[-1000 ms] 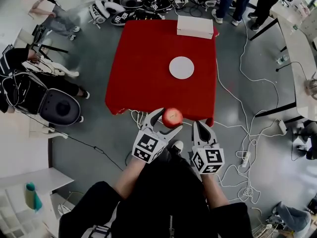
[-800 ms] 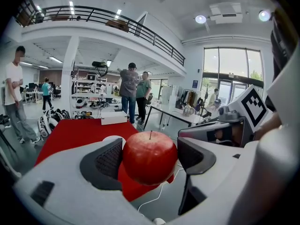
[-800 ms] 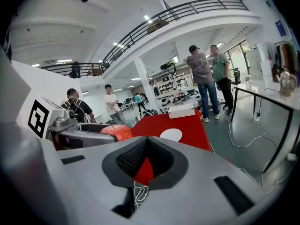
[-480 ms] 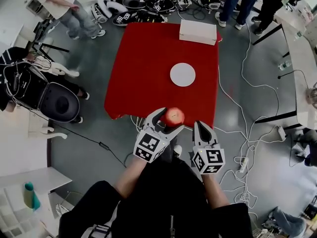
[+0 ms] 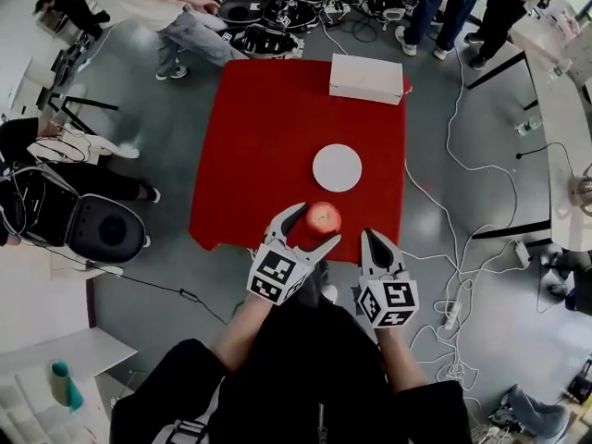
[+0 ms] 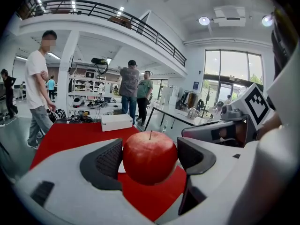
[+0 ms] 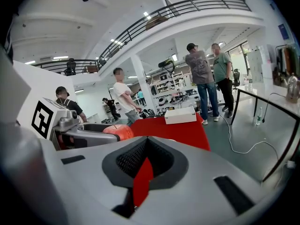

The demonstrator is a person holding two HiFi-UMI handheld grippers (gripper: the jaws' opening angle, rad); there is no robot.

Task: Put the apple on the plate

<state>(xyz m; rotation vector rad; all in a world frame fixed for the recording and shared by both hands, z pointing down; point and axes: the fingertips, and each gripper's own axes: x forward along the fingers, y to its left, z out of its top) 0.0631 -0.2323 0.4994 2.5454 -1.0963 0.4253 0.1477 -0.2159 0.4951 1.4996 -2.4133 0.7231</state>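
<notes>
A red apple (image 5: 322, 217) with a short stem sits between the jaws of my left gripper (image 5: 310, 223), which is shut on it over the near edge of the red table (image 5: 268, 137). The left gripper view shows the apple (image 6: 150, 156) pinched between both dark pads. A round white plate (image 5: 337, 167) lies on the cloth, a little beyond and right of the apple. My right gripper (image 5: 376, 241) hangs beside the left one, jaws shut with nothing in them. In the right gripper view the apple (image 7: 118, 131) appears at the left.
A white box (image 5: 367, 79) rests at the table's far right corner. Cables (image 5: 462, 248) trail over the grey floor to the right. People stand beyond the table, and a person (image 5: 166, 17) bends at the far left. Helmets and gear (image 5: 268, 12) lie behind the table.
The table and plate have shifted nearer in the head view. The apple stays held in the left gripper. A person at the far left has walked rightward toward the gear.
</notes>
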